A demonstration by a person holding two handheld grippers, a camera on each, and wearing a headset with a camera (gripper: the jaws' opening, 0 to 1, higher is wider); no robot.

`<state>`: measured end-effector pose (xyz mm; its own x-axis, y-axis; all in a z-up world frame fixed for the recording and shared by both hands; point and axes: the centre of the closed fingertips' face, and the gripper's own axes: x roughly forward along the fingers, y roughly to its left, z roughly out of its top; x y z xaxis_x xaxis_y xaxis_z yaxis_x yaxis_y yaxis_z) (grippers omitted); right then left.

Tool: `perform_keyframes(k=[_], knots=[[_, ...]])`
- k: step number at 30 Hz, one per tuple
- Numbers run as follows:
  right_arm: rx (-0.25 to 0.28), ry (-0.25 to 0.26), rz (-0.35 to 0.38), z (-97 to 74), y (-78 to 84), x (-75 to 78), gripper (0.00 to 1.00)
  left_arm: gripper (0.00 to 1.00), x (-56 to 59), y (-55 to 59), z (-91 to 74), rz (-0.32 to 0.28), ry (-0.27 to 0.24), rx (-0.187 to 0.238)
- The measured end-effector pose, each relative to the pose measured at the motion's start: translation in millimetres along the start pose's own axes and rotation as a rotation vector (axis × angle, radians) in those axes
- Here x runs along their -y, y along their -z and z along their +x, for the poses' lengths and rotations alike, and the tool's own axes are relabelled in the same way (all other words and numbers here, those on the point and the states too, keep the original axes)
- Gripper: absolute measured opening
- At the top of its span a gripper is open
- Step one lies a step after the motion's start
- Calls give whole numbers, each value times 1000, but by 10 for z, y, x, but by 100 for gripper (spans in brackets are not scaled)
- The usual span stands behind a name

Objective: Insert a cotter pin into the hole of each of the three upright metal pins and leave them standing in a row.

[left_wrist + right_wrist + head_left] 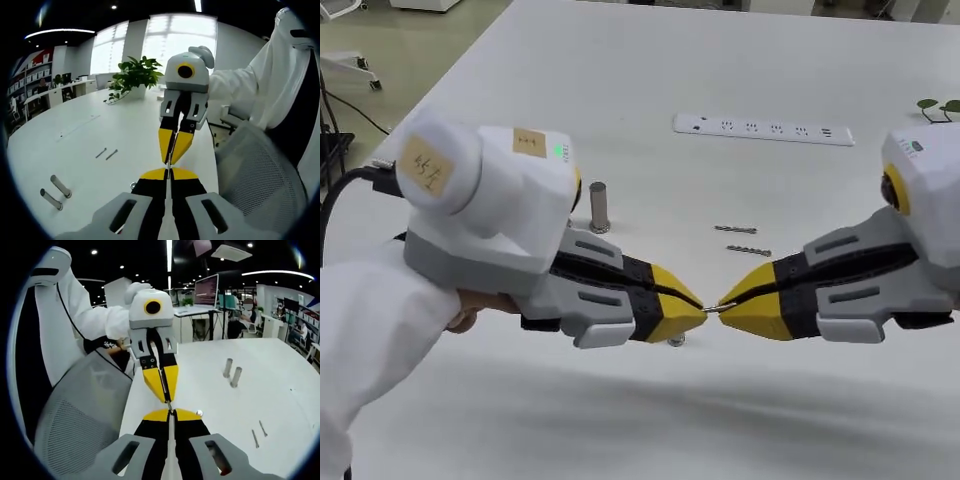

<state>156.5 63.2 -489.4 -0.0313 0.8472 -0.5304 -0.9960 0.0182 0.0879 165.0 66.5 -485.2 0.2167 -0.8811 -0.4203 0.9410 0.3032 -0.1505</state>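
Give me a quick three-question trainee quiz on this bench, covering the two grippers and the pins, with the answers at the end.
1. True or false: the left gripper and right gripper are wide open.
2. How many loose cotter pins lie on the table?
3. The power strip lies: A) farther from the person than the cotter pins, B) under the left gripper, C) on the floor.
Key: 1 false: both are shut, tips meeting on a thin metal piece. 2 two. 3 A.
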Motion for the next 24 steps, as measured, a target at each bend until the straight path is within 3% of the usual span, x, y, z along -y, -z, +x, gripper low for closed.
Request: perform_keyframes(k=[7,13,19,24], knots=[[22,7,10,-14,-26,7,0,1,-55,-23,-14,-34,-17,11],[30,24,5,-8,-25,31,0,2,-100,-13,-25,4,-42,8],[21,35,2,-8,20,59,0,16,-195,52,-37,4,-90,-5],[-4,55,14,8,111,114,0,19,-270,88,-46,-13,-120,-2]])
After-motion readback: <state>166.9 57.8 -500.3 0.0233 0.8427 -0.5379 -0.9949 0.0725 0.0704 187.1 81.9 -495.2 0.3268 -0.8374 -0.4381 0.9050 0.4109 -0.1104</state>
